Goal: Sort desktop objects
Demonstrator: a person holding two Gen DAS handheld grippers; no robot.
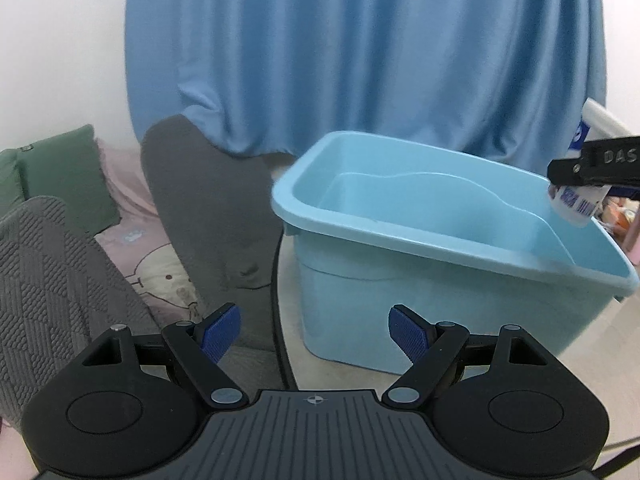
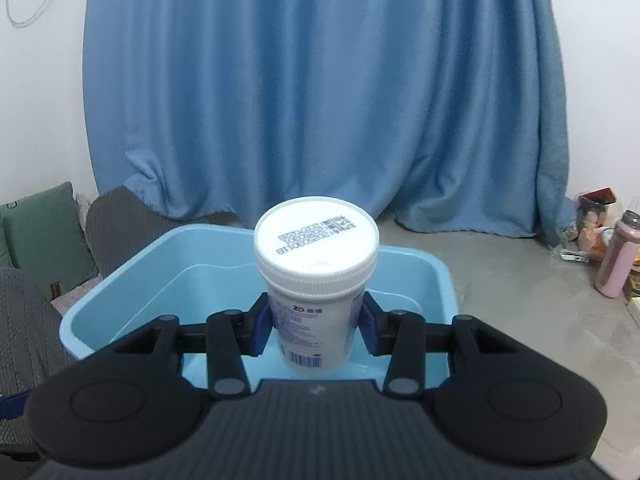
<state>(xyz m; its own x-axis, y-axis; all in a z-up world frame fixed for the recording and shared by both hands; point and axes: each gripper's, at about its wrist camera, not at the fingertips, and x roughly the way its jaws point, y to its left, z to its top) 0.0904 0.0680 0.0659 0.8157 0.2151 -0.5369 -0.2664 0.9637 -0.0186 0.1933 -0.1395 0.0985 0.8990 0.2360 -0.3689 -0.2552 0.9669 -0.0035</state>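
My right gripper (image 2: 314, 326) is shut on a white plastic jar (image 2: 314, 280) with a ribbed white lid and blue print on its label. It holds the jar upright over the near edge of a light blue plastic bin (image 2: 120, 276). In the left wrist view the same jar (image 1: 576, 204) shows at the far right, clamped in the right gripper's black fingers (image 1: 592, 164) above the bin's (image 1: 400, 236) far right rim. The bin's inside looks bare. My left gripper (image 1: 314, 334) stands open with nothing between its blue pads, near the bin's front left corner.
A blue curtain (image 2: 320, 100) hangs behind the bin. On the left lie a grey knitted cushion (image 1: 44, 280), a green pillow (image 1: 60, 180) and a pink printed cloth (image 1: 160, 264). At the far right a pink bottle (image 2: 618, 264) and small clutter stand on the grey floor.
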